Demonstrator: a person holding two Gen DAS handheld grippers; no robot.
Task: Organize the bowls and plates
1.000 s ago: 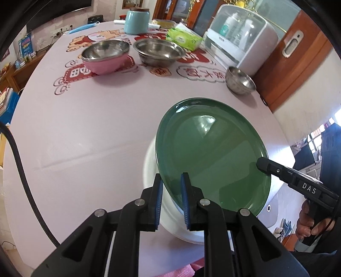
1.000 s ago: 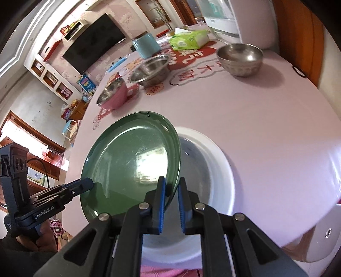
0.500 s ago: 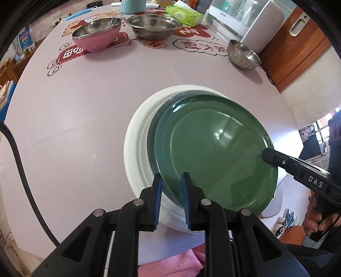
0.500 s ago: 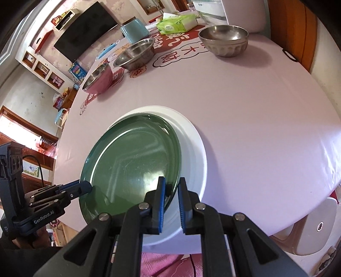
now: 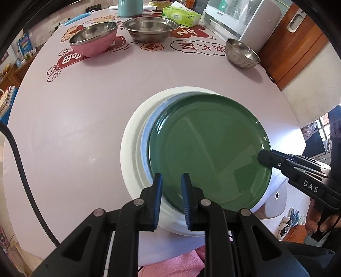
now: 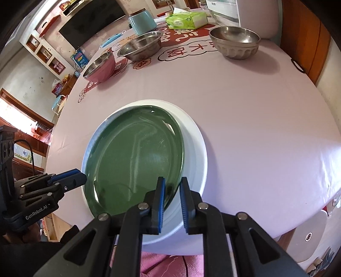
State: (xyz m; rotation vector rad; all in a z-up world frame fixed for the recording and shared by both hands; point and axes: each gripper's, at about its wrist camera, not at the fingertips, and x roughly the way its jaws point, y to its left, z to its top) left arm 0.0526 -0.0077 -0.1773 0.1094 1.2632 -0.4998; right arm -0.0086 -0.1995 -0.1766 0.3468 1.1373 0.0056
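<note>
A green plate (image 5: 208,153) lies nearly flat inside a larger white plate (image 5: 132,149) near the table's front edge, shifted toward the right side of it. My left gripper (image 5: 171,181) is shut on the green plate's near rim. In the right wrist view the green plate (image 6: 136,159) fills most of the white plate (image 6: 196,153). The jaws of my right gripper (image 6: 171,183) are opening. The rim still passes between them, with a gap showing beside the right pad. Each gripper shows in the other's view, at opposite rims of the plate.
At the far side of the pink tablecloth stand a pink bowl (image 5: 93,42), a wide steel bowl (image 5: 150,28) and a small steel bowl (image 5: 242,53). Behind them are a tissue pack (image 5: 181,16), a teal canister (image 5: 130,7) and a white appliance (image 5: 245,19).
The green plate came down from a steep tilt to lie in the white plate. The right gripper's pads have parted a little from the rim. The left grip looks the same.
</note>
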